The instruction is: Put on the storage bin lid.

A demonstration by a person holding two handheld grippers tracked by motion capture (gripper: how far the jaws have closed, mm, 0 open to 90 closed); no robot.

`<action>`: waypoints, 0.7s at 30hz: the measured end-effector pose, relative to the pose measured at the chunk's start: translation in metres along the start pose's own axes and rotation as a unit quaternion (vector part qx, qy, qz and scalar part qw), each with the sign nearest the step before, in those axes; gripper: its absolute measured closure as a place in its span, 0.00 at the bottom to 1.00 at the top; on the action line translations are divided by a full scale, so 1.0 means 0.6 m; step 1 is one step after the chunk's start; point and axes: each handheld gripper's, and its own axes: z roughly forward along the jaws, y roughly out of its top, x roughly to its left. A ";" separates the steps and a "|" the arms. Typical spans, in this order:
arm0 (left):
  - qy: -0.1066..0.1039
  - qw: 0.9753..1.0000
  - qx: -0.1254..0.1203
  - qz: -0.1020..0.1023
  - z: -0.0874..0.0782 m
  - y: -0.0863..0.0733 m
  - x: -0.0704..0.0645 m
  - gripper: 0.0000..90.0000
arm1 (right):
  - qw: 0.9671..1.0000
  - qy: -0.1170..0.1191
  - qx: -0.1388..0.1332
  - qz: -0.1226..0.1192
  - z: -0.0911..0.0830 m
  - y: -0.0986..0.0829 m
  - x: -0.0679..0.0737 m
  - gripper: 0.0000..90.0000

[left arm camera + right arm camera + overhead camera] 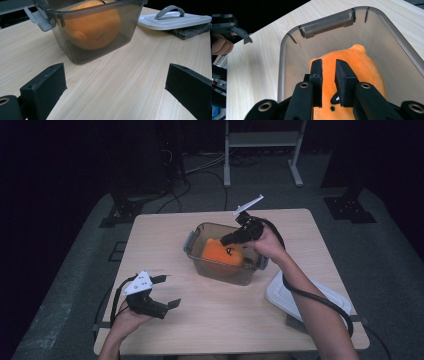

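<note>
Plush, orange toy looked soft and light; right gripper, jaws nearly closed, pinched its top fold between them. Left gripper gaped empty.

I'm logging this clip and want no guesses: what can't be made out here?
- Right claw: its tips lie close over the orange plush toy; whether they pinch it is unclear in the right gripper view.
- Toy's underside: hidden by the tinted tub wall, left gripper view.
- Lid: partly covered by the forearm, high view.
</note>
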 end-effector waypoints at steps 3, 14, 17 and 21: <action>0.000 1.000 0.000 -0.002 0.001 0.000 -0.001 0.03 | 1.000 0.000 -0.004 0.000 -0.012 -0.004 0.003 0.79; -0.001 1.000 0.005 0.001 0.003 -0.001 -0.002 0.03 | 1.000 -0.004 -0.022 -0.004 -0.046 -0.028 0.008 0.69; -0.001 1.000 0.005 0.001 0.003 -0.001 -0.002 0.03 | 1.000 -0.006 -0.029 -0.003 -0.054 -0.036 0.008 0.67; -0.001 1.000 0.006 0.001 0.003 -0.001 -0.002 0.03 | 0.999 -0.009 -0.034 -0.003 -0.065 -0.045 0.008 0.64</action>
